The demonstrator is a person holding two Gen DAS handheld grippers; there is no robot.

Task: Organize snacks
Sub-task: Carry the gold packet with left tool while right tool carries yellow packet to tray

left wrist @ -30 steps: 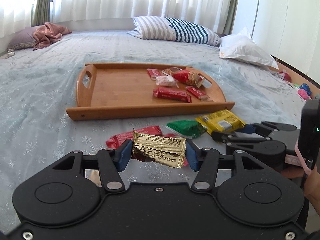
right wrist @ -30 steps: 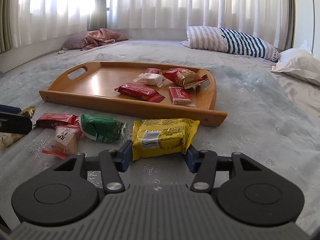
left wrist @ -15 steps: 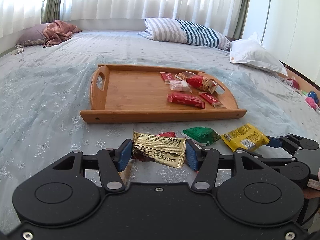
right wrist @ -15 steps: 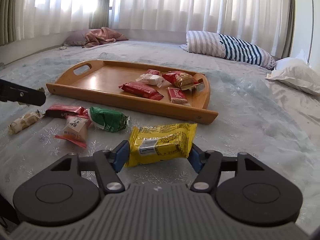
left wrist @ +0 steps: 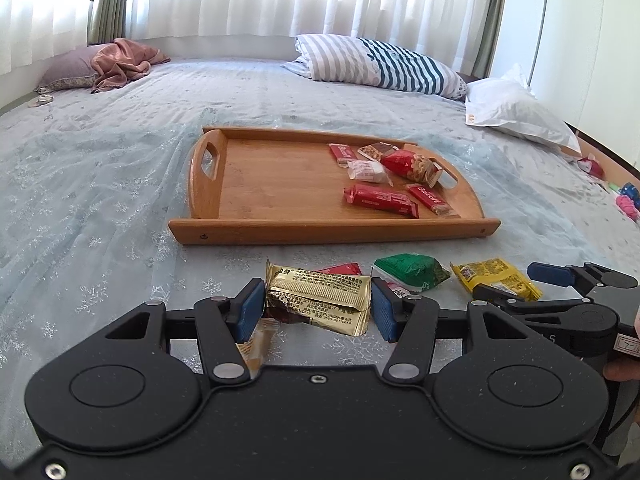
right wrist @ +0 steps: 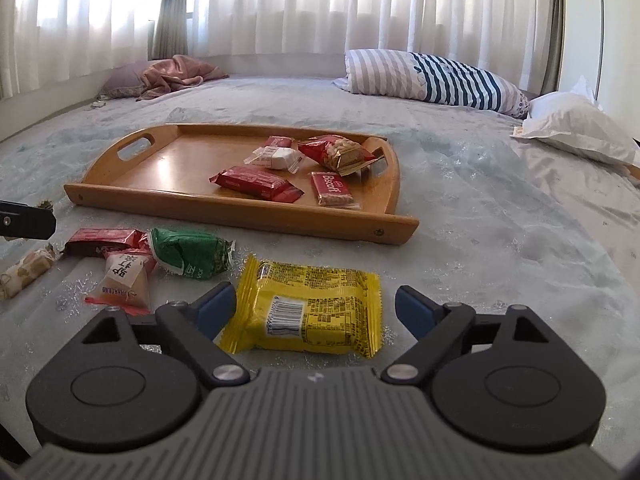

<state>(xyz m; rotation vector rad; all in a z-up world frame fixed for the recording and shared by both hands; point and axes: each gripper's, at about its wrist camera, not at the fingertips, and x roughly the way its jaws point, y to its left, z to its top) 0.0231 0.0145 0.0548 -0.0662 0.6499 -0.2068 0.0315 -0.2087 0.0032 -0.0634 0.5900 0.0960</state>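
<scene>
My left gripper (left wrist: 318, 300) is shut on a gold snack packet (left wrist: 320, 294), held just above the bedspread in front of the wooden tray (left wrist: 332, 236). In the right wrist view, my right gripper (right wrist: 316, 308) has its jaws opening around a yellow packet (right wrist: 308, 312) that lies flat on the bed; the right pad stands clear of it. Several red and white snacks lie in the tray (right wrist: 240, 216). A green packet (right wrist: 192, 252), a red one (right wrist: 104, 240), a pink-white one (right wrist: 124, 280) and a pale candy (right wrist: 24, 272) lie loose on the bed.
A striped pillow (left wrist: 384, 64) and a white pillow (left wrist: 516, 112) lie at the far right. A pink blanket (left wrist: 120, 60) is bunched at the far left. Small toys (left wrist: 624, 200) sit by the bed's right edge. Curtains hang behind.
The right jaws have spread wide and the yellow packet has come out of their grip onto the bed. The left gripper keeps its hold on the gold packet.
</scene>
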